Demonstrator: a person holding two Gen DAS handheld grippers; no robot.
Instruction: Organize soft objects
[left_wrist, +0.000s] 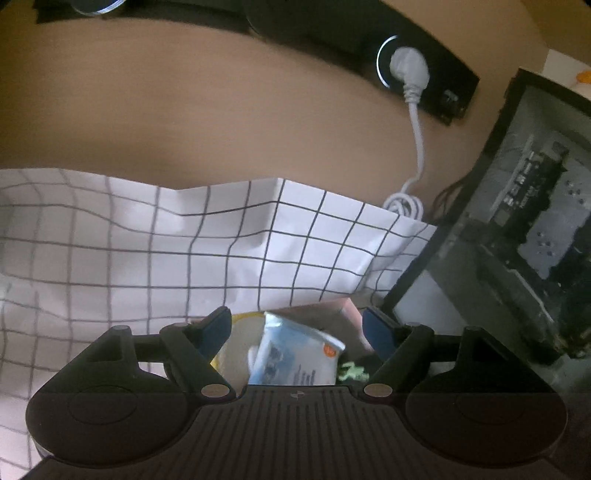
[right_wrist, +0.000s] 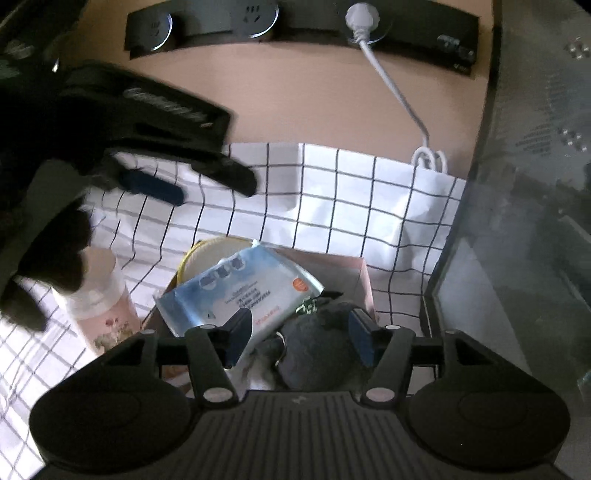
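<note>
A pale pink box (right_wrist: 365, 277) sits on the checked cloth and holds a blue-white pack of wipes (right_wrist: 240, 291), a yellow-rimmed round thing (right_wrist: 207, 247) and a dark grey soft toy (right_wrist: 317, 350). My right gripper (right_wrist: 300, 338) hangs over the box, jaws apart, the grey toy lying low between its blue pads without being pinched. My left gripper (left_wrist: 297, 325) is open above the same box (left_wrist: 343, 310), over the wipes pack (left_wrist: 295, 350). A green scrap (left_wrist: 352, 371) shows beside the pack. The left gripper (right_wrist: 216, 195) appears at the upper left of the right wrist view, held empty above the cloth.
A white cloth with a black grid (left_wrist: 147, 240) covers the tan desk (left_wrist: 221, 110). A floral cup (right_wrist: 103, 310) stands left of the box. A black power strip (right_wrist: 303, 29) with a white plug (right_wrist: 362, 16) and cable runs along the back. A glass-sided computer case (left_wrist: 517, 221) walls the right.
</note>
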